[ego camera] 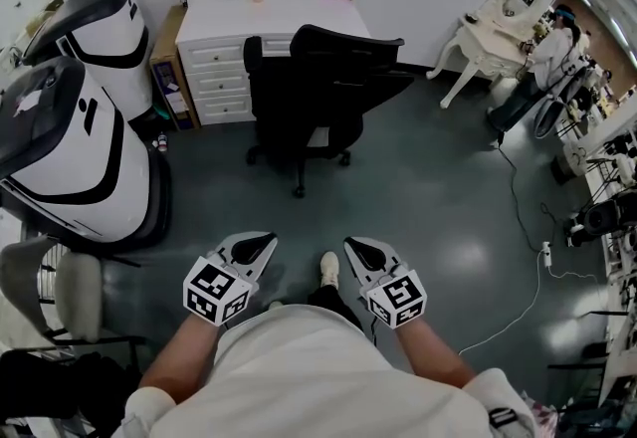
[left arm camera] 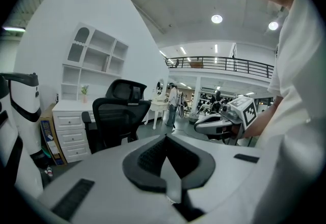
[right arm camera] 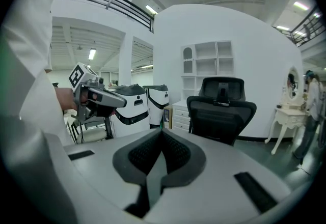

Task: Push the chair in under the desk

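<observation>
**Chair stands at the counter, both grippers closed and well short of it**

The grey floor lies open between the grippers and the furniture ahead. Straight ahead of both grippers, against the far wall, is the white counter, with its drawers ahead and to the left.

The black office chair stands right at the counter's front, ahead of the grippers and slightly to the right of the drawers. Its backrest faces the grippers and is turned a little askew. Its wheeled base shows on the floor on the gripper side of the counter. The backrest hides how far the seat is under, so the chair looks close to home but perhaps not fully in.

The left gripper and the right gripper are held low beside each other, close to the person's body and well apart from the chair. Each has its jaws together with nothing between them.

If the chair is to go deeper, closed jaws should do for pushing. Judging from here, place one gripper on each side of the backrest, square it up, then push straight. Watch that the left armrest clears the drawers.
</observation>
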